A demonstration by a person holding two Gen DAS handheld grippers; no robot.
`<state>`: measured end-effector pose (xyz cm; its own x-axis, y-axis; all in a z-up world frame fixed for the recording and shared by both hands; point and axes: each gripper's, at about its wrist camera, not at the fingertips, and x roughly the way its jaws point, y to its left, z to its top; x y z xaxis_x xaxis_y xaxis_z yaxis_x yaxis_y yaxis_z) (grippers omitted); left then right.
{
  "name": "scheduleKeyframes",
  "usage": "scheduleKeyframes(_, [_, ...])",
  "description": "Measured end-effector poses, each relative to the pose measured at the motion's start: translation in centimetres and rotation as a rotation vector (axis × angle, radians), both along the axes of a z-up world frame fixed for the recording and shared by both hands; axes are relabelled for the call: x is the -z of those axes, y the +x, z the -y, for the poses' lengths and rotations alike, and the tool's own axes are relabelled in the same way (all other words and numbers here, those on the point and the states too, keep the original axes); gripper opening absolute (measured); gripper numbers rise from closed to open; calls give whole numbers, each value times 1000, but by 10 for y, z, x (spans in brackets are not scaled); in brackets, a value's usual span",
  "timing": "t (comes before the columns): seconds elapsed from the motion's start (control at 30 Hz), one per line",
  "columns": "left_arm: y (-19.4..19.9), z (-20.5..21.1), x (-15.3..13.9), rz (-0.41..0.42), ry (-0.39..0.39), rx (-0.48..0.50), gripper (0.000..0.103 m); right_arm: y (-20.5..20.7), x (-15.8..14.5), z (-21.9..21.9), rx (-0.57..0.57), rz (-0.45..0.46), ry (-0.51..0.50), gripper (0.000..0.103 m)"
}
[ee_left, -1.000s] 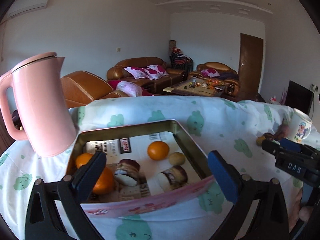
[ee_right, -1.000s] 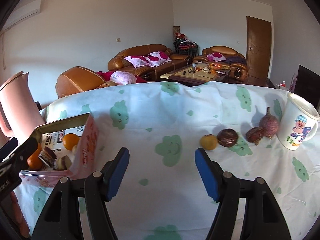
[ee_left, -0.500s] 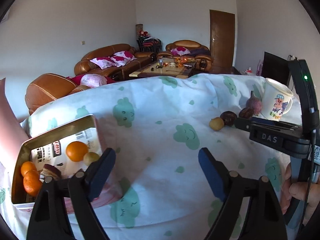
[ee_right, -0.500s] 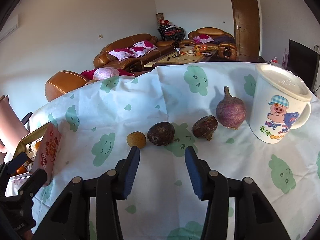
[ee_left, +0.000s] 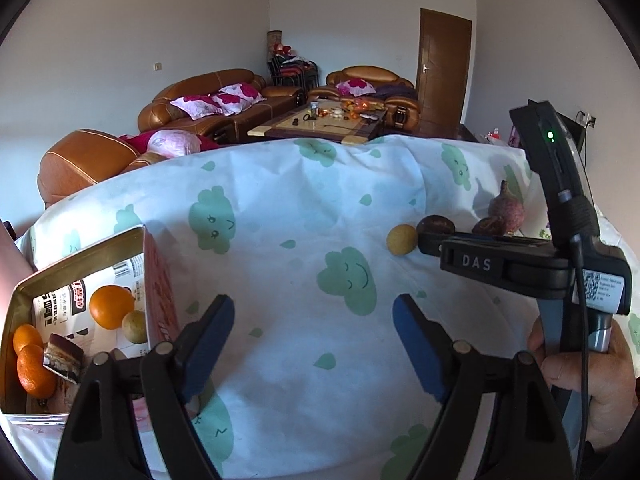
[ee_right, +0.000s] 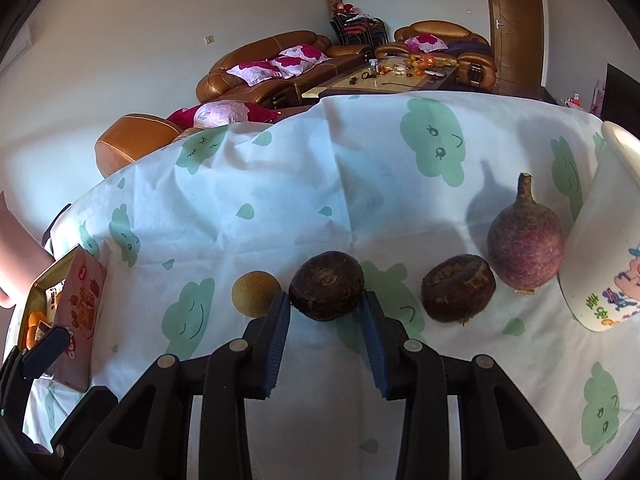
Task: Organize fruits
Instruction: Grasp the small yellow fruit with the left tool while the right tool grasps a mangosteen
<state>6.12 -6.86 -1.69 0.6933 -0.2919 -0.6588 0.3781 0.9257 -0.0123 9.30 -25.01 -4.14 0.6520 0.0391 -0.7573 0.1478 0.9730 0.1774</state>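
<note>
Right now the right gripper point(ee_right: 323, 307) is down at the counter point(ee_right: 280, 208) with its blue fingers point(ee_right: 279, 334) set to either side of the dark round fruit point(ee_right: 326, 290); the fruit sits at the fingertips, straight ahead, and the pads look touching or just short of touching its flanks, so whether it is truly gripped I cannot tell. It rests on the cloth in a row: a small yellow fruit point(ee_right: 255, 293) just beside it on the left, a second dark fruit point(ee_right: 458, 287) to the right, then the purple stemmed fruit point(ee_right: 525, 245) next to the white mug point(ee_right: 604, 256). Being nearly round, it has no long axis to line up with. The left gripper point(ee_left: 314, 338) hovers with fingers spread wide and empty, well apart from the row, close to the open tin box point(ee_left: 80, 245) holding oranges point(ee_left: 111, 306). The right hand is clearly the nearer; the coming move probably turns on squeezing squarely without nudging the yellow neighbour, then carrying leftward to the box.
</note>
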Motion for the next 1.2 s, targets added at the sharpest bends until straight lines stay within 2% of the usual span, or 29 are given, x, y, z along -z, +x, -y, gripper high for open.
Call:
scheduleKeyframes(0.1, [3, 4, 1, -10, 1, -1, 83, 3, -1, -3, -15, -4, -20, 38])
scheduleKeyframes(0.2, [6, 9, 3, -13, 9, -2, 83, -1, -3, 0, -35, 15, 15, 36])
scheduleKeyframes(0.33, [16, 17, 2, -26, -12, -2, 83, -18, -16, 4, -29, 101, 27, 35])
scheduleKeyframes(0.43, [29, 27, 1, -59, -57, 5, 83, -29, -32, 16, 6, 179, 90, 35])
scheduleKeyframes(0.57, [46, 53, 1, -76, -58, 22, 83, -35, -49, 26, 39, 257, 100, 35])
scheduleKeyframes(0.67, [59, 78, 6, -97, -27, 41, 68, -35, -52, 32, 65, 274, 113, 36])
scheduleKeyframes(0.8, [76, 100, 24, -164, 25, 46, 43, -35, -54, 34, 91, 287, 82, 36])
scheduleKeyframes(0.87, [77, 104, 24, -163, 38, 45, 40, -36, -55, 36, 98, 294, 60, 36])
scheduleKeyframes(0.9, [76, 107, 25, -167, 43, 53, 32, -36, -56, 36, 100, 297, 53, 36])
scheduleKeyframes(1.0, [73, 112, 25, -156, 79, 54, 31, -37, -58, 33, 100, 305, 22, 36])
scheduleKeyframes(1.1, [71, 108, 20, -142, 53, 40, 31, -36, -57, 29, 101, 310, -11, 36])
scheduleKeyframes(1.2, [57, 96, 9, -82, 36, 5, 31, -38, -57, 24, 101, 320, -44, 36])
